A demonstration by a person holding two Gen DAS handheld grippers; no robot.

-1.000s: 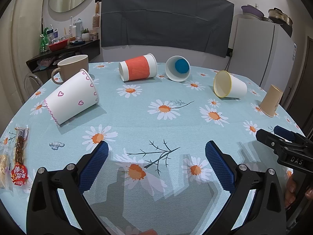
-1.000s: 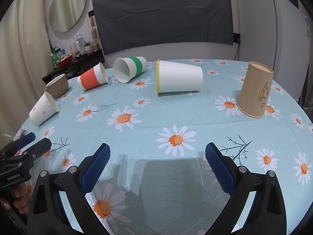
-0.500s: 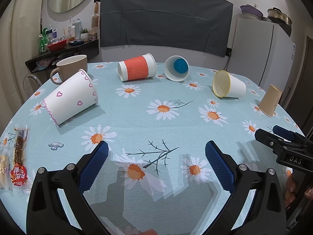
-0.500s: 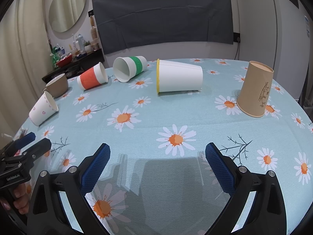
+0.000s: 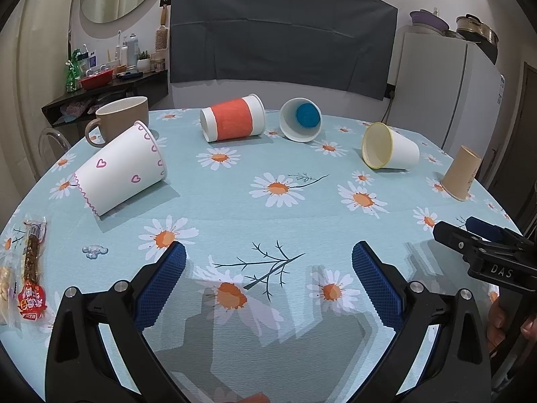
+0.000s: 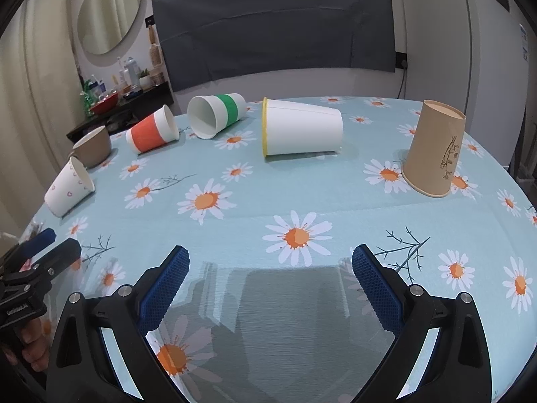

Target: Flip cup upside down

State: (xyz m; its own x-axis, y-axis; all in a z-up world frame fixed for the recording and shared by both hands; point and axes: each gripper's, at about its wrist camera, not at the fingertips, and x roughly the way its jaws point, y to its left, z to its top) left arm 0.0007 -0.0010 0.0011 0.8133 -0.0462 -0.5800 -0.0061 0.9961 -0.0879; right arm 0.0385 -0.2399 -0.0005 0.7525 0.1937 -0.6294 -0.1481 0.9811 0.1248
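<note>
Right wrist view: ahead of the spread, empty jaws of the right gripper (image 6: 270,277) the daisy tablecloth (image 6: 302,211) lies bare. The yellow-rimmed cup (image 6: 302,131) lies on its side well beyond, long axis crosswise, mouth leftward, room all round. The brown cup (image 6: 434,149), ahead-right, is already inverted. The left gripper (image 5: 268,280), also spread and empty, seems farther.

A round table (image 5: 235,208) under a light-blue daisy cloth carries paper cups: a heart-print one (image 5: 120,174), an orange-banded one (image 5: 231,122), a green-banded one (image 6: 216,116) and a yellow-rimmed one (image 6: 302,131) lie sideways; a brown one (image 6: 433,149) stands inverted far right. A tan mug (image 5: 117,119) stands far left; snack packets (image 5: 30,275) lie near left.
</note>
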